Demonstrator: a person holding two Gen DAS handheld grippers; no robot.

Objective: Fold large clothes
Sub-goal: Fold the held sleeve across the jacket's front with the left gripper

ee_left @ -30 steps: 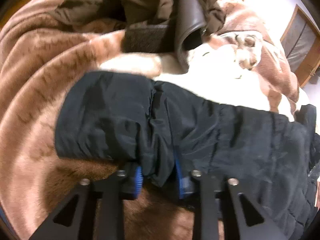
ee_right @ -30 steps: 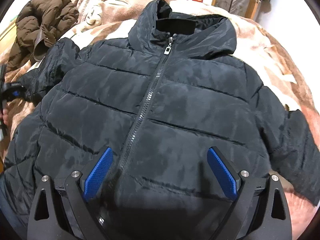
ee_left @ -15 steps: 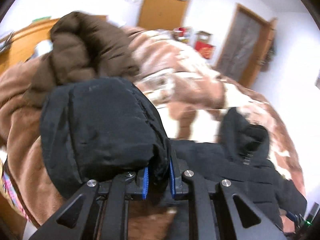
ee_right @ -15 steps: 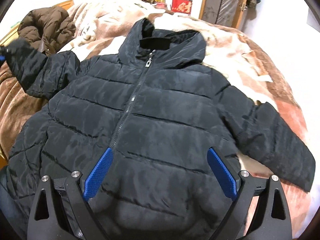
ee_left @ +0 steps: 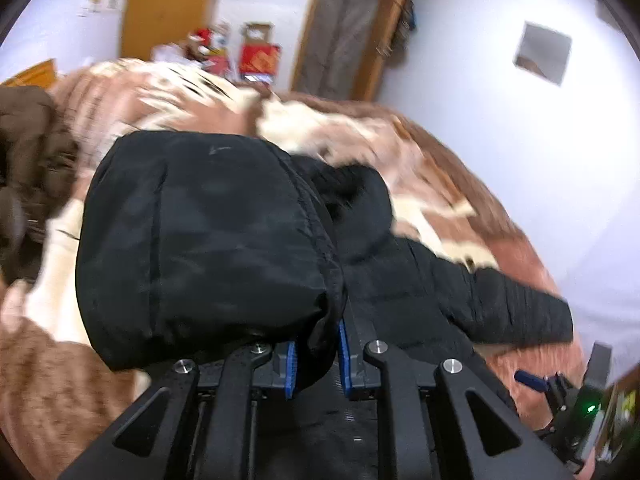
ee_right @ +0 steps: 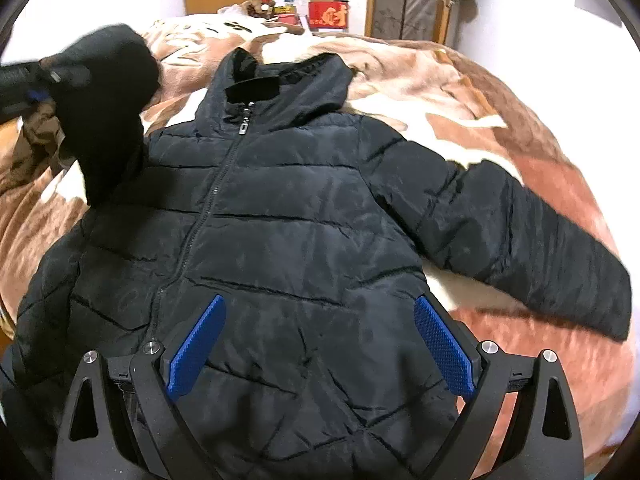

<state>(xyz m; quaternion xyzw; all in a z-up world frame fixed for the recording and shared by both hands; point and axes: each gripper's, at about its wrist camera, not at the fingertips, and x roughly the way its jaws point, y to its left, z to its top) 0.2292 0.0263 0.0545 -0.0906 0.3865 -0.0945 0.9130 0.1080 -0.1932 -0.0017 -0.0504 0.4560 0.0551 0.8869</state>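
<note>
**A:** Start close in. Your left gripper (ee_left: pixel 316 354) is pinching the cuff end of the jacket's sleeve (ee_left: pixel 208 240), blue pads pressed tight on a bunch of the black fabric. Your right gripper (ee_right: pixel 320 348) hangs over the lower front with its jaws spread wide and nothing between them.

**B:** And the jacket itself?

**A:** The black puffer jacket (ee_right: pixel 288 240) lies face up on the bed (ee_right: pixel 500 92), zipped, hood (ee_right: pixel 288 80) towards the far wall. The sleeve you hold is lifted clear of the blanket on the left; the other sleeve (ee_right: pixel 532 232) lies out flat to the right.

**B:** How will it handle?

**A:** I'd judge it light but bulky and springy. The padding will likely push a fold back open, and the shell looks slick, so a shallow pinch may slide off. Take hold at seams or the cuff, where layers bunch, as you have now. For the body, grip the hem or side seam rather than a smooth quilted panel.

**B:** Anything beyond it?

**A:** A brown coat (ee_left: pixel 28 168) sits heaped by the lifted sleeve; that view is blurred, so I can't say whether they touch. Boxes (ee_right: pixel 328 12) stand at the far edge.
</note>
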